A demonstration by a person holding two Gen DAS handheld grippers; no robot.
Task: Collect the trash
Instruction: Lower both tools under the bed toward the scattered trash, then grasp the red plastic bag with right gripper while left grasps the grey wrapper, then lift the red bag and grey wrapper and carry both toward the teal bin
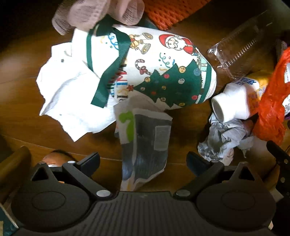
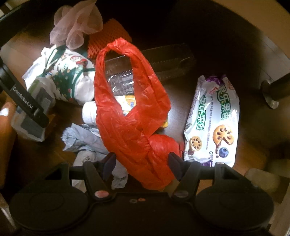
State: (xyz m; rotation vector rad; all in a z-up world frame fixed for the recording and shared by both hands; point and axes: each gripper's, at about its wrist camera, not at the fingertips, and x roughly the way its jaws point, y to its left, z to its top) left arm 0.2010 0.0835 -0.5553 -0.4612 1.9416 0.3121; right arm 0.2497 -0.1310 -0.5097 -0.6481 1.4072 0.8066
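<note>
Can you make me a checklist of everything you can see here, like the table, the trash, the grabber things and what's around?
Surface: brown wooden table, littered.
Job's things: red plastic bag between the right gripper fingers; Christmas bag lifted by a gloved hand; snack packet; clear bottle; white bottle; crumpled paper; printed leaflet.
Clutter: orange foam net.
Grippers: left gripper open over the leaflet; right open.
Cables: nothing seen.
Surroundings: dark; metal post.
</note>
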